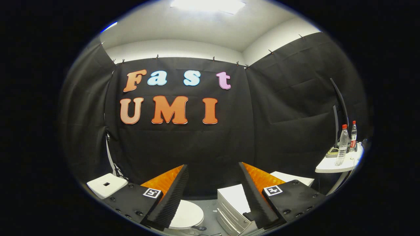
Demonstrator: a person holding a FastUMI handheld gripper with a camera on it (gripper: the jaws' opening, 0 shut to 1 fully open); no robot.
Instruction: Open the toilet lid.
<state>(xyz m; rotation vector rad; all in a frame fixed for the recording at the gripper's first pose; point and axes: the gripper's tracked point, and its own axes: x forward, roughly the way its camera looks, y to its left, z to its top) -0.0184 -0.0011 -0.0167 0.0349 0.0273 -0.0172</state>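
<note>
White, smooth, rigid plastic toilet lid [187,214] lies closed low between the spread, empty fingers of the claw [213,170], likely light but slippery on its hinge, so hooking under its front rim seems best.
</note>
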